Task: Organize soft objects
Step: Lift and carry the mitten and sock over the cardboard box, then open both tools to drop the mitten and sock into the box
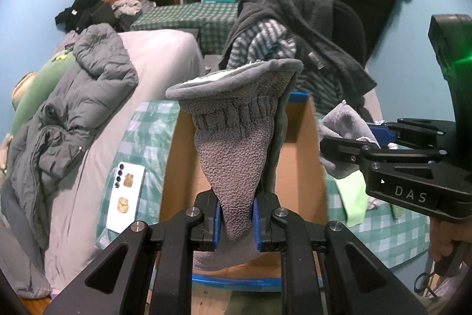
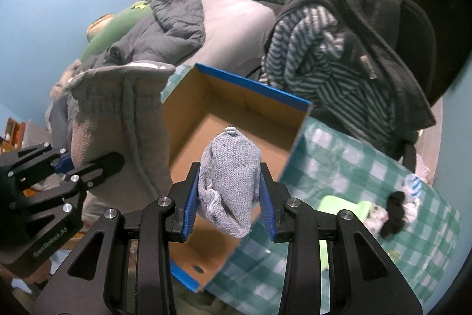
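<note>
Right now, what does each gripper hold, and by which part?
The left gripper pinches a grey fleece glove near its fingertip end, cuff away from the jaws. The right gripper clamps a rolled grey sock around its middle.

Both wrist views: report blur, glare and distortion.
Left wrist view: fisheye bends the room edges, green glare on the right gripper, cardboard box smeared. Right wrist view: checked cloth and box edge motion-blurred; held grey cloth sharp.
</note>
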The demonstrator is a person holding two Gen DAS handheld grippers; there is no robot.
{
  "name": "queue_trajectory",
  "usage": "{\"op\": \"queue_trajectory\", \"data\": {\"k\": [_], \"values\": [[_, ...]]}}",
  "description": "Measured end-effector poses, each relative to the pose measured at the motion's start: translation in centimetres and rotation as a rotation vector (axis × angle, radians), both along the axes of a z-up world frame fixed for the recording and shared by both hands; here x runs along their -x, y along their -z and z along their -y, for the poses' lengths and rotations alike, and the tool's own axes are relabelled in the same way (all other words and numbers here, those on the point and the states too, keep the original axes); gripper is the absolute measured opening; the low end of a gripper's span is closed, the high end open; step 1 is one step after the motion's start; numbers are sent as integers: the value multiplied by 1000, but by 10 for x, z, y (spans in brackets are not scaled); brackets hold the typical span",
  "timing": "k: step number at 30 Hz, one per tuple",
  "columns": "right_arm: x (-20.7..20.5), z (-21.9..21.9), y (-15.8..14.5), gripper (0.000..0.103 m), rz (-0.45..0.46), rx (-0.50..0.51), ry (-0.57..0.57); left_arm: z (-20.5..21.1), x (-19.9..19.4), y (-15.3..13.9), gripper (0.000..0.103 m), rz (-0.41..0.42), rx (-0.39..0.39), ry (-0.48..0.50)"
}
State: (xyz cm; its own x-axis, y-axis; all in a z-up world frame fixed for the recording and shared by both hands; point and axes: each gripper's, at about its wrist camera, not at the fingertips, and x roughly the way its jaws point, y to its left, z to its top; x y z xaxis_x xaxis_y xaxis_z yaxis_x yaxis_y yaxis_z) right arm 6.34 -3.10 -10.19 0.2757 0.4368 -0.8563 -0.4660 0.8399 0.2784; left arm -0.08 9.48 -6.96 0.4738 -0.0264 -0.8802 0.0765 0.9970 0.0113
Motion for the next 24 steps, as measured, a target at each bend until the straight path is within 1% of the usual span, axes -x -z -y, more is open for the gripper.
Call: {"op": "queue_trajectory", "data": {"k": [3,10,11,12,14,16,17,18,19,20,22,24], "values": [[-6,-14,10,36,-22,8,-14,-8,-5,9,16,-21,-2,-12],[-15,-29,26,37,-59,13,-10,-19,-14,26,17,-65,4,-30],[-16,-30,27,37,-66,12,-3,-19,-15,28,17,-73,2,-30],[-17,-30,29,40,-71,13,3,-19,-15,30,17,-81,0,-30],[-20,-30,31,41,-85,18,11,-20,-17,31,18,-92,1,-28],[-20,-30,31,42,-85,21,21,-19,-17,31,21,-97,-5,-25],[-21,-29,31,43,-84,19,25,-18,-17,31,25,-98,-13,-26],[-20,-28,30,46,-83,19,28,-17,-17,31,30,-98,-21,-26],[-20,-27,29,49,-80,19,32,-17,-17,31,33,-93,-27,-27],[-20,-26,28,51,-79,20,33,-17,-16,31,34,-90,-30,-26],[-19,-24,27,57,-74,22,38,-17,-15,30,40,-87,-38,-27],[-18,-21,24,59,-67,24,46,-17,-14,30,42,-86,-34,-30]]}}
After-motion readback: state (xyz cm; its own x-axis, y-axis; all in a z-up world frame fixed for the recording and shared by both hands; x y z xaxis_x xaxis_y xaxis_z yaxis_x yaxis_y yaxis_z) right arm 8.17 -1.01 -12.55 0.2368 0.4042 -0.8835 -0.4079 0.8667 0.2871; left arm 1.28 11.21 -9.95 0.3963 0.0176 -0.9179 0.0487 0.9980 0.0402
